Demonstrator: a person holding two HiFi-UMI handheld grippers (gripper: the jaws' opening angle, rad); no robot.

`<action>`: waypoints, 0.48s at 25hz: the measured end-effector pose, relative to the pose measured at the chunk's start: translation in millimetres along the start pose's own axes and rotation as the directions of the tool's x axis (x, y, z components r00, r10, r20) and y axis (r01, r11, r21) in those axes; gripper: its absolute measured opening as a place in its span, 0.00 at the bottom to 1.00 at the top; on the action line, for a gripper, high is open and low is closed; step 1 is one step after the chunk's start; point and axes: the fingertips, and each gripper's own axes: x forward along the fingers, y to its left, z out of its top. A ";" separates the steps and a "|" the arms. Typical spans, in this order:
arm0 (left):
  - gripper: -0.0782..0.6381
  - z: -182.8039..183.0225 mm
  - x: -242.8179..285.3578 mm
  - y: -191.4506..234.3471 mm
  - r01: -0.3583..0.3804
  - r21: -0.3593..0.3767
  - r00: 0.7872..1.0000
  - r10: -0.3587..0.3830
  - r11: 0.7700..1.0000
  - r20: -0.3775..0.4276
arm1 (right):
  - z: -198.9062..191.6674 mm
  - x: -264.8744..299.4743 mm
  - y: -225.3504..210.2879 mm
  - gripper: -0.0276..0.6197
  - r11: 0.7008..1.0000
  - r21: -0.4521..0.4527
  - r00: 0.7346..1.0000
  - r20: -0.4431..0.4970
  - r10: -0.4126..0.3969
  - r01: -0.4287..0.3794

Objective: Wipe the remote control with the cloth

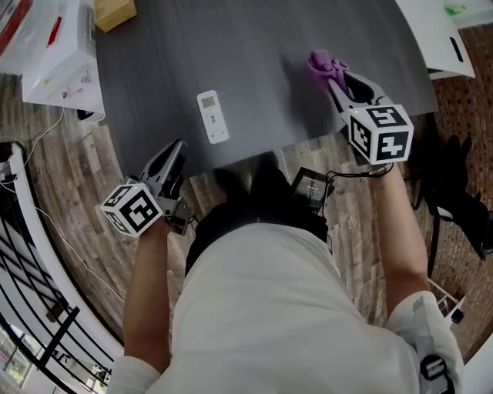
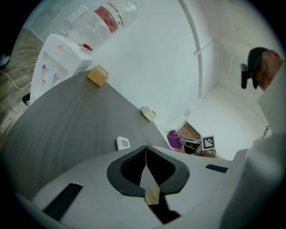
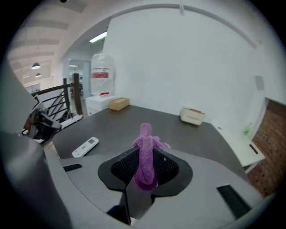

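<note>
A white remote control (image 1: 212, 116) lies flat on the dark grey table (image 1: 254, 46), near its front edge; it also shows as the remote (image 2: 123, 143) and the remote (image 3: 85, 147). My right gripper (image 1: 333, 77) hangs over the table's right part, shut on a bunched purple cloth (image 1: 326, 65), the cloth (image 3: 145, 156) pinched between its jaws. My left gripper (image 1: 176, 151) sits at the table's front edge, left of and nearer than the remote, jaws shut with nothing in them. In the left gripper view the cloth (image 2: 173, 138) shows far off.
A white water dispenser (image 1: 58, 58) stands off the table's left side. A small cardboard box (image 1: 115, 11) sits at the far left of the table, a cream box (image 3: 192, 116) at the far edge. A black railing (image 1: 31, 292) runs at the left, a white desk (image 1: 443, 31) to the right.
</note>
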 end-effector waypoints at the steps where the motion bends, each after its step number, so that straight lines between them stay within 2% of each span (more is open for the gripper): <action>1: 0.12 -3.6 -11.6 -7.6 0.017 -0.012 1.000 -0.017 1.000 0.008 | 4.5 -15.3 -18.4 0.20 0.999 0.023 0.999 0.025 -0.042 0.042; 4: 0.12 -12.1 -43.0 -28.4 0.045 -0.031 0.998 -0.044 0.999 0.039 | 23.2 -63.6 -56.1 0.20 0.989 0.085 0.985 0.115 -0.130 0.120; 6: 0.12 -13.7 -60.3 -42.5 0.066 -0.054 0.995 -0.061 0.996 0.084 | 32.0 -89.9 -59.3 0.20 0.983 0.146 0.976 0.172 -0.136 0.111; 9: 0.12 -17.5 -83.8 -71.7 0.120 -0.077 0.980 -0.106 0.990 0.167 | 29.9 -116.7 -22.1 0.20 0.972 0.232 0.971 0.239 -0.031 -0.026; 12: 0.12 -34.4 -98.9 -103.9 0.167 -0.084 0.966 -0.146 0.982 0.212 | 8.3 -139.9 33.9 0.20 0.944 0.273 0.957 0.270 0.107 -0.183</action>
